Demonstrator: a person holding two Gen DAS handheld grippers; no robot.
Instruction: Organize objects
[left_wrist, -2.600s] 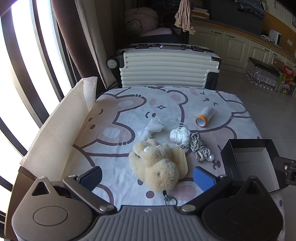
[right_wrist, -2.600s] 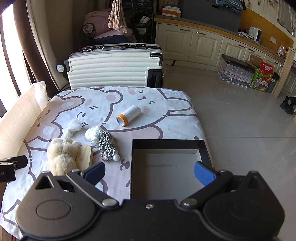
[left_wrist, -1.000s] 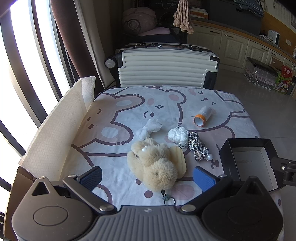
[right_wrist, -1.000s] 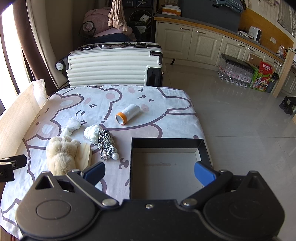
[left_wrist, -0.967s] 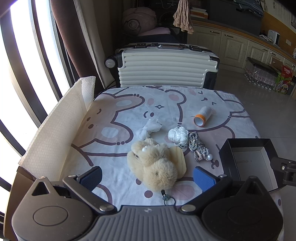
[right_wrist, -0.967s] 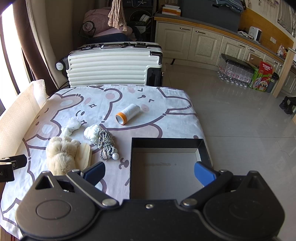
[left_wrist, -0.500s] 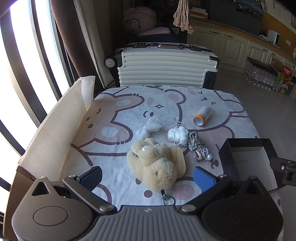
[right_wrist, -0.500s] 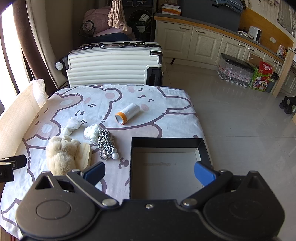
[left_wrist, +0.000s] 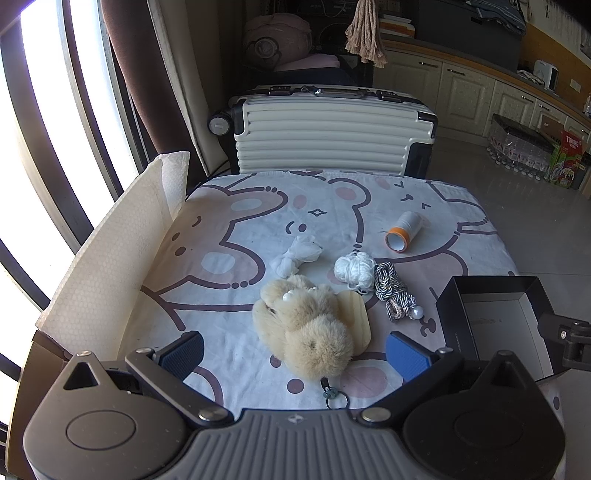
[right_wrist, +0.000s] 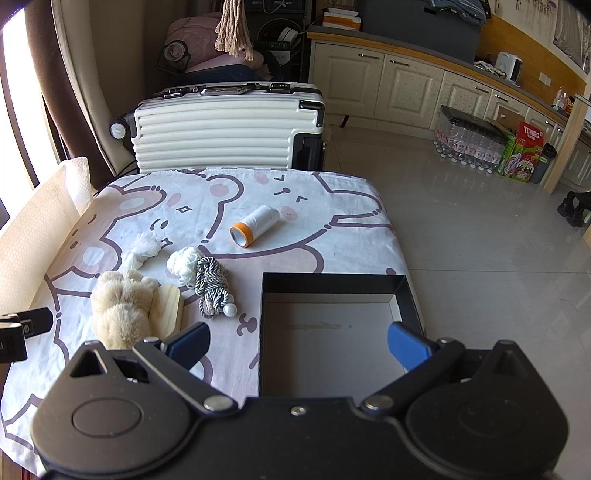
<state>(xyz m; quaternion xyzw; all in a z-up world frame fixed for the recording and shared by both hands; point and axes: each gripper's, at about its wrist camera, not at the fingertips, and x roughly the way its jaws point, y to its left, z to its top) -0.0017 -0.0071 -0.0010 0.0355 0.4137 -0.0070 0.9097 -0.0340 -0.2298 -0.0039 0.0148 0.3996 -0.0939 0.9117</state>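
On a bear-print cloth lie a beige plush toy (left_wrist: 306, 328) on a small wooden board (left_wrist: 356, 317), a white knotted rag (left_wrist: 297, 254), a white yarn ball (left_wrist: 354, 269), a striped cord bundle (left_wrist: 393, 295) and a white thread spool with an orange end (left_wrist: 402, 230). An open black box (right_wrist: 332, 332) sits at the right edge. My left gripper (left_wrist: 295, 354) is open, just short of the plush toy (right_wrist: 122, 306). My right gripper (right_wrist: 297, 343) is open over the box's near side. Both are empty.
A white ribbed suitcase (left_wrist: 332, 136) stands behind the table. A white honeycomb panel (left_wrist: 107, 251) lines the left edge. Window bars and a curtain are at the left. Kitchen cabinets (right_wrist: 406, 88) and bottle packs (right_wrist: 472, 144) stand on the tiled floor to the right.
Both views have shifted only slightly. No object has moved, and both grippers stay open.
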